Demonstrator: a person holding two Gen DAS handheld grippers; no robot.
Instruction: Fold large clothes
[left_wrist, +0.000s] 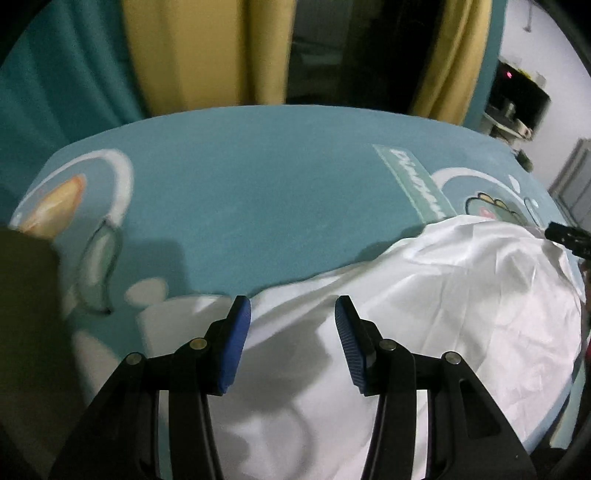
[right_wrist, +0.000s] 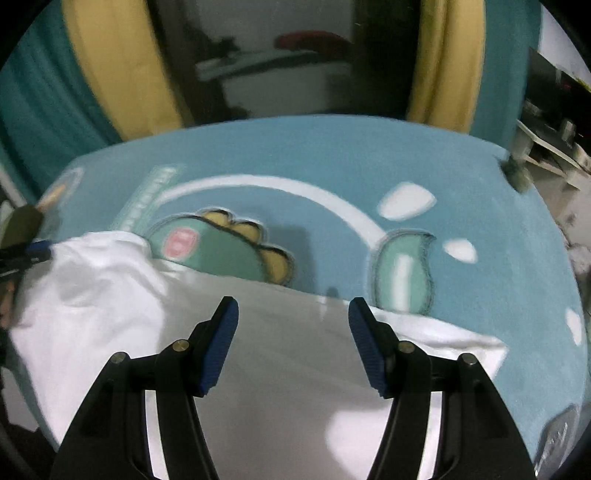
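Observation:
A large white garment (left_wrist: 424, 295) lies rumpled on a teal cartoon-print blanket (left_wrist: 258, 184). My left gripper (left_wrist: 293, 308) hovers over the garment's left edge, jaws apart, nothing between the blue pads. In the right wrist view the same white garment (right_wrist: 277, 362) spreads below my right gripper (right_wrist: 293, 308), which is also open and empty above the cloth's far edge. The right gripper's tip (left_wrist: 565, 238) shows at the right edge of the left view; the left gripper's tip (right_wrist: 26, 254) shows at the left edge of the right view.
The teal blanket (right_wrist: 369, 166) with a dinosaur print (right_wrist: 221, 247) covers a bed. Teal and yellow curtains (left_wrist: 184, 51) hang behind it. A shelf with dark items (left_wrist: 517, 96) stands at the far right. A dark olive shape (left_wrist: 26, 295) sits at the left edge.

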